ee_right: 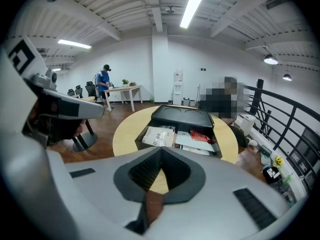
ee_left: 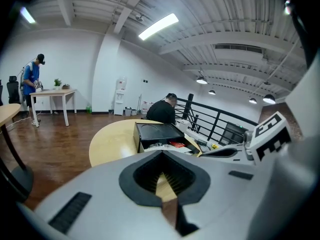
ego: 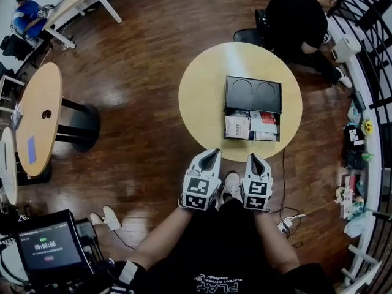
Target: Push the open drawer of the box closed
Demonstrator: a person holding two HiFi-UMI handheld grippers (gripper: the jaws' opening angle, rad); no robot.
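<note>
Closest to the person, the left hand-held gripper [ego: 209, 154] and the right hand-held gripper [ego: 254, 158] sit side by side in front of the body. Both point ahead at the round worktop [ego: 202, 97]. Each one has its jaws pressed together with nothing between them. That makes sense, because this job needs a push and not a grab. They have not reached the worktop's near edge and touch nothing yet. A bit farther on, the open drawer [ego: 252, 126] sticks out toward the person, full of paper packets [ego: 237, 127]. Since it opens this way, a straight push away from the body should probably slide it in. Behind it is the black box [ego: 253, 94], near the middle of the worktop. Past the worktop, another person [ego: 297, 20] sits.
</note>
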